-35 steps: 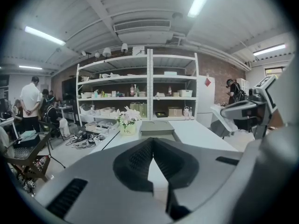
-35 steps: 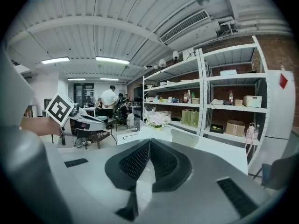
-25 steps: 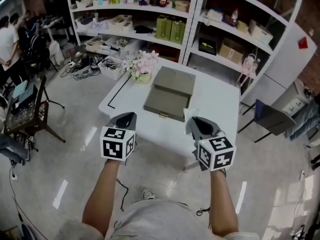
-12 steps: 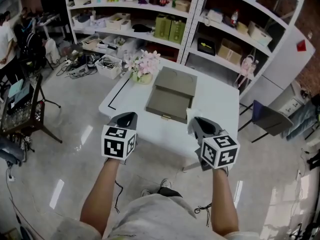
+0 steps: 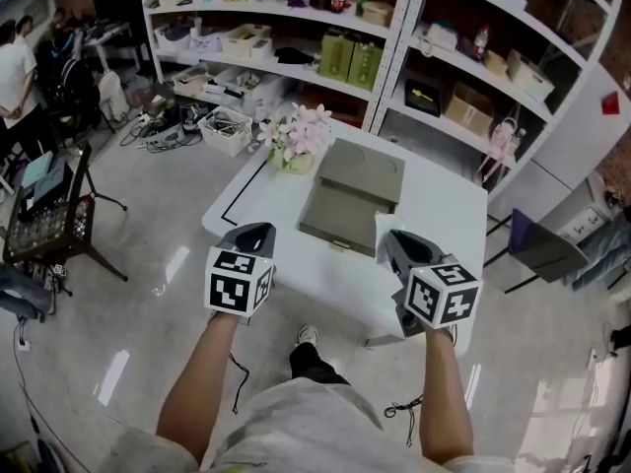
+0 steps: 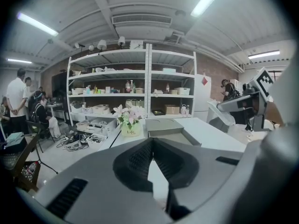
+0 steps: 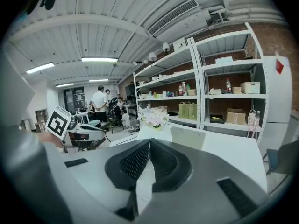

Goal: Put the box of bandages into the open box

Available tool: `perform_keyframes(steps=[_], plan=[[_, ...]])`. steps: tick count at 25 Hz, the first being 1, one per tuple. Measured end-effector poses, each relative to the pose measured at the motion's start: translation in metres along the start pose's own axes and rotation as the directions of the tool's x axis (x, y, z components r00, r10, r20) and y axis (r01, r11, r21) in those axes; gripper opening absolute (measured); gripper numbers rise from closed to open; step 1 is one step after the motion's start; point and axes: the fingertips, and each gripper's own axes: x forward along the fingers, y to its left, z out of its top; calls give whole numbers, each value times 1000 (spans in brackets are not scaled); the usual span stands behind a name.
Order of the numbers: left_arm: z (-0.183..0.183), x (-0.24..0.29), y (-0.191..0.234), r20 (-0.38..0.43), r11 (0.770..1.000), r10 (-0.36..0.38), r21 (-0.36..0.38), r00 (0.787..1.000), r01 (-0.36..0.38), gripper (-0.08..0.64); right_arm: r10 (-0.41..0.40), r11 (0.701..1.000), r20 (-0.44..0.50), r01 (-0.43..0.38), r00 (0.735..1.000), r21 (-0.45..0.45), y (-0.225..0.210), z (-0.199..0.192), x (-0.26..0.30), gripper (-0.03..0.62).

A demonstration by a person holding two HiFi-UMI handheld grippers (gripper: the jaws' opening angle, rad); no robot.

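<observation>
The open grey box (image 5: 347, 195) lies in the middle of the white table (image 5: 266, 200), its lid laid back toward the shelves. It also shows in the left gripper view (image 6: 169, 129) and the right gripper view (image 7: 188, 137). My left gripper (image 5: 255, 232) hovers at the table's near edge, left of the box, shut and empty. My right gripper (image 5: 393, 238) hovers at the near right of the box, also shut with nothing in it. Both sets of jaws meet at their tips (image 6: 151, 142) (image 7: 149, 142). I cannot make out a box of bandages in any view.
A pot of pink flowers (image 5: 301, 138) stands on the table's far left corner. Shelving (image 5: 414, 57) with boxes and bottles runs behind the table. A chair (image 5: 537, 249) sits to the right. People (image 5: 15, 67) stand at the far left by a stand (image 5: 49, 215).
The head view has shifted and the table now sits slightly further right and lower in it. Both grippers have stayed shut and held their places before the table.
</observation>
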Motion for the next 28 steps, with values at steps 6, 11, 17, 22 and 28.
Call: perform_keyframes(steps=[6, 11, 17, 22, 28], plan=[[7, 37, 13, -19, 1000, -6, 14, 1000, 6, 5, 13, 1000, -38, -13, 999, 22, -22, 6, 35, 5], [20, 70, 22, -33, 1000, -12, 20, 999, 12, 5, 21, 1000, -73, -22, 997, -8, -41, 19, 60, 6], [25, 101, 30, -57, 1000, -8, 24, 998, 9, 5, 51, 999, -112, -53, 992, -10, -61, 26, 91, 5], [25, 120, 37, -84, 1000, -1, 25, 997, 3, 5, 90, 995, -169, -95, 981, -18, -70, 21, 120, 5], [21, 137, 47, -111, 1000, 17, 26, 994, -14, 5, 121, 991, -220, -132, 968, -35, -79, 11, 149, 6]])
